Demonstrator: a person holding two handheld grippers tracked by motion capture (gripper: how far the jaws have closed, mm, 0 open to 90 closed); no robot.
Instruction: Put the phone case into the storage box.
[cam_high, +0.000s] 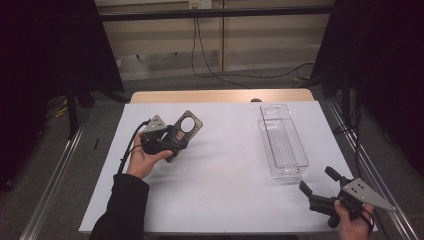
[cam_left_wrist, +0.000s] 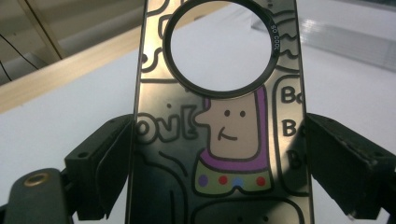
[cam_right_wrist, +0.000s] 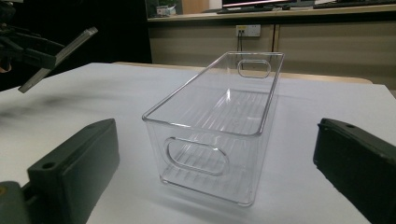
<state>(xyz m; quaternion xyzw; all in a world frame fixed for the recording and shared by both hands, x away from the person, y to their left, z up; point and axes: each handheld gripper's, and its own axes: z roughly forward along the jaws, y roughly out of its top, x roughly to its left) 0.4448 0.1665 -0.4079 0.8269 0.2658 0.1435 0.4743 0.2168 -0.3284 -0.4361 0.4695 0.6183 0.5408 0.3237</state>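
Item one: a flat phone case with a round cut-out and a cartoon print, clamped by its two long edges in my left gripper, held tilted above the white surface. Item two: my right gripper, jaws spread wide, holding nothing, low at the near right corner. Item three: a clear plastic bin, empty, standing on the surface just beyond my right gripper.

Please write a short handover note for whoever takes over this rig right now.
Left gripper: shut on the phone case, held above the white table cover, left of centre.
Right gripper: open, holding nothing, at the near right corner, facing the clear bin.
Done: case picked up.
Left, probably: carry the case to the bin, which has nothing in it, and release it inside.
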